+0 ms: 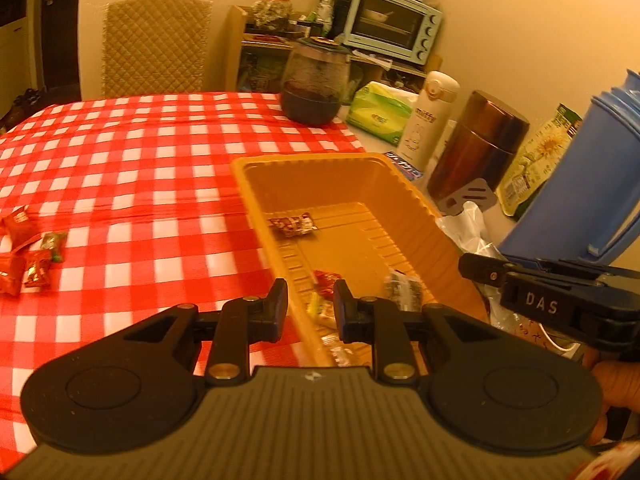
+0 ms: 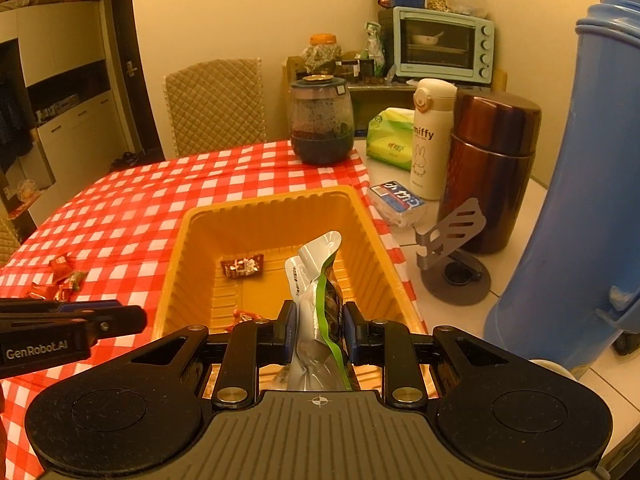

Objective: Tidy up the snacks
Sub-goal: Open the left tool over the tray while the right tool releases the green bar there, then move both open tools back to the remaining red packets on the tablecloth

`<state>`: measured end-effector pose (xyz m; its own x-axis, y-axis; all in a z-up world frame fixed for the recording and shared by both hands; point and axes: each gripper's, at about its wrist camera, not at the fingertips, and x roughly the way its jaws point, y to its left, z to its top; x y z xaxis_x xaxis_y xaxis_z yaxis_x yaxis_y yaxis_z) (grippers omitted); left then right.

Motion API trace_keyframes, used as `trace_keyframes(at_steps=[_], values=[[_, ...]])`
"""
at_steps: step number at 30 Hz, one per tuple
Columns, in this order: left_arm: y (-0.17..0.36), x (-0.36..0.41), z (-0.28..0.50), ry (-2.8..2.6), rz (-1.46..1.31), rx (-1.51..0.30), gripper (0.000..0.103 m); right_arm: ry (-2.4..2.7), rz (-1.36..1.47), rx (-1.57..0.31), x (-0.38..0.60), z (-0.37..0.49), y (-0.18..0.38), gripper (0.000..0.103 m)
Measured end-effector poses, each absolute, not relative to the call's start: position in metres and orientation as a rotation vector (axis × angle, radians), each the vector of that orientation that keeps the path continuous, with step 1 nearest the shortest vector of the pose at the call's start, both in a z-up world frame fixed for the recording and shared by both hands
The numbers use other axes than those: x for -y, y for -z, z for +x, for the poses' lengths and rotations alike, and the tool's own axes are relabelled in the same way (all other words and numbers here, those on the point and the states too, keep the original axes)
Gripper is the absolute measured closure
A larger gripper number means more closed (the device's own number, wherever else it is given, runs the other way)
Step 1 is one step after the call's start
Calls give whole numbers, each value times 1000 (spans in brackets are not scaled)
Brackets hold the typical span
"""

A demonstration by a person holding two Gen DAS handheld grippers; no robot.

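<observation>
An orange plastic tray (image 1: 304, 160) (image 2: 272, 200) stands on the red-checked tablecloth. A dark red wrapped candy (image 1: 294, 225) (image 2: 242, 267) lies on its floor, and several more wrappers lie at its near end. My right gripper (image 2: 320, 320) is shut on a silver-and-green snack packet (image 2: 320, 280), which stands upright over the tray's near end. My left gripper (image 1: 311, 304) hovers over the tray's near left rim, jaws nearly together with nothing between them. Loose red and green candies (image 1: 32, 256) (image 2: 60, 280) lie on the cloth to the left.
Right of the tray stand a brown thermos (image 2: 492, 168), a white flask (image 2: 430, 136), a grey phone stand (image 2: 452, 256), a blue jug (image 2: 580, 200) and a tissue pack (image 2: 390, 140). A dark glass jar (image 1: 314, 84) sits behind, with a quilted chair (image 1: 156, 44) beyond.
</observation>
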<state>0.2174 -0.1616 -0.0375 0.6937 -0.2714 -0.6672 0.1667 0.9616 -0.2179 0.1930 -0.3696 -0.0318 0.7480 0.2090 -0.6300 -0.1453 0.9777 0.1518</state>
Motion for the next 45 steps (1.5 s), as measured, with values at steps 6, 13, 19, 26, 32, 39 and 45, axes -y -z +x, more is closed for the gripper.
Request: trace_keyframes(at_steps=[6, 13, 19, 26, 32, 39, 45], values=[[41, 152, 216, 232, -154, -774, 82, -208, 127, -695, 361, 202, 31, 78], [46, 145, 215, 224, -157, -781, 81, -247, 150, -697, 347, 215, 35, 68], [47, 132, 209, 198, -166, -779, 80, -247, 139, -715, 344, 207, 39, 51], [38, 114, 198, 175, -168, -764, 80, -232, 127, -716, 337, 189, 26, 51], [26, 99, 183, 163, -166, -745, 78, -247, 116, -704, 321, 174, 10, 50], [14, 71, 161, 132, -170, -724, 73, -282, 121, -703, 295, 154, -1, 50], [10, 37, 141, 83, -178, -720, 69, -320, 119, -714, 267, 141, -3, 50]])
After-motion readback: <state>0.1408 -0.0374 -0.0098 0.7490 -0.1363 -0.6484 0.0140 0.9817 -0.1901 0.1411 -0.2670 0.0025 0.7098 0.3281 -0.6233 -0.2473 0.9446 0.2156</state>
